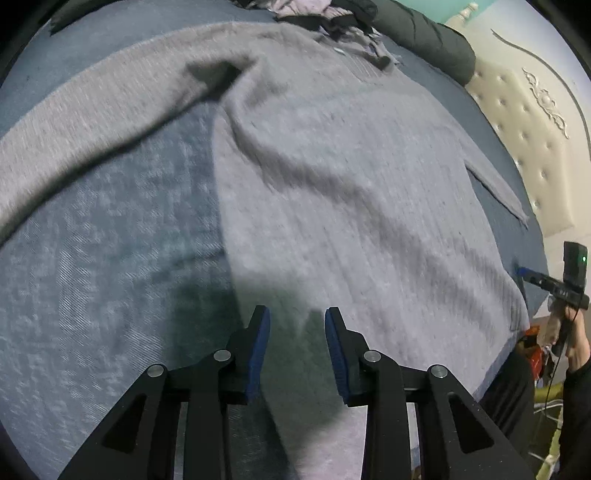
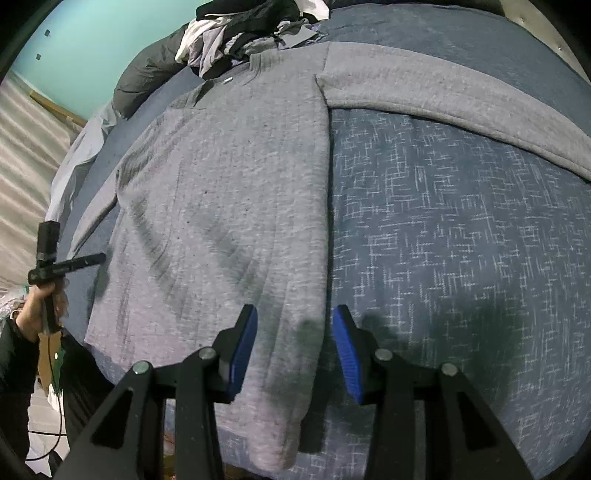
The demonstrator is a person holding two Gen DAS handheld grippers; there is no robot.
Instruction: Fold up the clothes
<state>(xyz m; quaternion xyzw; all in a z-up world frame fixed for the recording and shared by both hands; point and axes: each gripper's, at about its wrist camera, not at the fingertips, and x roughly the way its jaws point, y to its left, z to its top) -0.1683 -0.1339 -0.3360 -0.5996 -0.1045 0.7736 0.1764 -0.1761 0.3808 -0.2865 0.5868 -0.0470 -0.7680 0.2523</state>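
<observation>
Grey sweater (image 2: 221, 206) lies spread flat on the bed (image 2: 461, 258), its body running from the near edge up toward the far end, neckline (image 2: 225, 79) farthest away. One sleeve (image 2: 461, 103) stretches out to the right across the blue patterned bedcover, while the other sleeve (image 1: 496, 188) lies off the opposite side, toward the padded cream headboard (image 1: 524, 147). Soft diagonal creases cross the sweater's lower half.

Over the near hem on the side of the long sleeve, the left hand-held gripper (image 1: 297, 334) hovers with its blue-padded fingers (image 1: 258, 350) spread apart, nothing between them; the picture from it is blurred. The right hand-held gripper (image 2: 293, 334) hangs over the sweater's side edge near the hem, fingers likewise parted and empty, one pad (image 2: 242, 350) above the grey knit and the other above the bedcover.

At the far end of the bed sits a heap of mixed clothes (image 2: 243, 33) beside a dark puffy jacket (image 2: 147, 77). Beyond them rises a turquoise wall (image 2: 92, 40).
</observation>
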